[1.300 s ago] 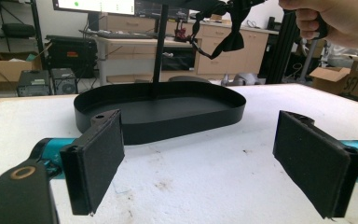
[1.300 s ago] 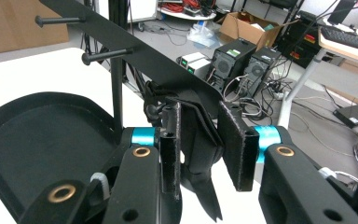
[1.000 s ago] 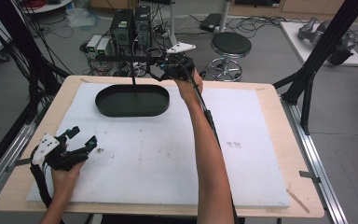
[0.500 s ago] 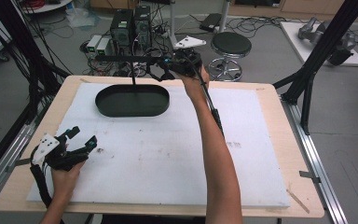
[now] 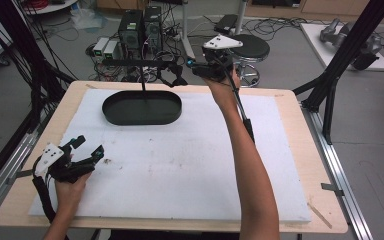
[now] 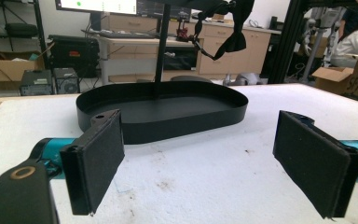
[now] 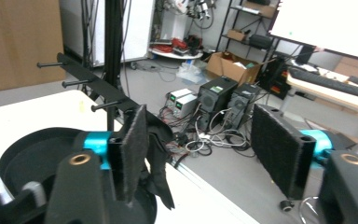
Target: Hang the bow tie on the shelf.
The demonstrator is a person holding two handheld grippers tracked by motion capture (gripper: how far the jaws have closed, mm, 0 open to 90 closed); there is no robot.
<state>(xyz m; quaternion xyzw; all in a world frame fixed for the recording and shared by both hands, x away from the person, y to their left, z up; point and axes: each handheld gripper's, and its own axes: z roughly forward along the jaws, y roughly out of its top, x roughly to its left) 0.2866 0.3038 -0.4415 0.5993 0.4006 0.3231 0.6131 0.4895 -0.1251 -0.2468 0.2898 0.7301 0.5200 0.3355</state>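
Observation:
A black oval tray stands at the back of the white mat, with a post and a pegged crossbar rising from it. A black bow tie hangs from the bar's right end. My right gripper hovers just right of the bow tie; its jaws have just been opening and stand open with nothing between them. In the right gripper view the bow tie hangs behind the left jaw, under the bar. My left gripper rests open at the near left, pointed at the tray.
The white foam mat covers most of the wooden table. Behind the table's far edge are computer boxes, cables and a round stool. Black frame struts rise at both sides.
My right gripper has moved right and upward, away from the bar's end, and its jaws have spread apart. The bow tie stays hanging on the bar. The left gripper has kept still.

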